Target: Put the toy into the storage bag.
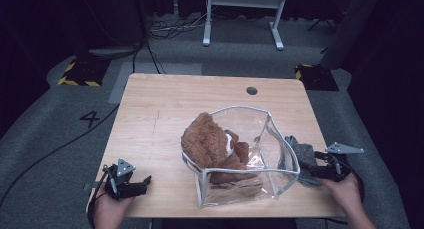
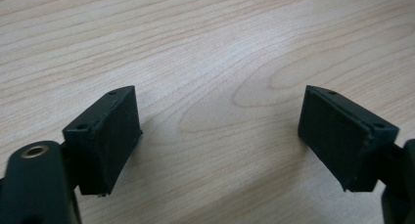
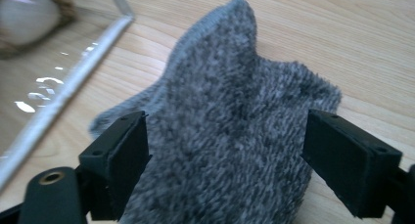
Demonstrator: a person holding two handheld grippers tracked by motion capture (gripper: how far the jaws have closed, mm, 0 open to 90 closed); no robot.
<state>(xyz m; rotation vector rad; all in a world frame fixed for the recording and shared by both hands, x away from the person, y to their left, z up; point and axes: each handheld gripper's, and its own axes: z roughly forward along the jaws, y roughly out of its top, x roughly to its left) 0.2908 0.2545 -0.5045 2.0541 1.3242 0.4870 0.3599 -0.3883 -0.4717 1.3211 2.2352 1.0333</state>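
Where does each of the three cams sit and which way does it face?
High view: above the person's side, facing forward and down on the table; both hands, left gripper, right gripper show.
Left gripper view: on the left gripper, facing bare wood; own open jaws.
Right gripper view: on the right gripper, facing the grey knit cloth between its open jaws, by the clear bag.
Shared: high and right gripper views both show cloth and bag.

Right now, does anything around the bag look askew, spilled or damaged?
Nothing is spilled or torn. The clear bag sags out of square, with the brown teddy bear slumped half over its rim. The grey sock lies crumpled outside, between the open jaws of the right gripper.
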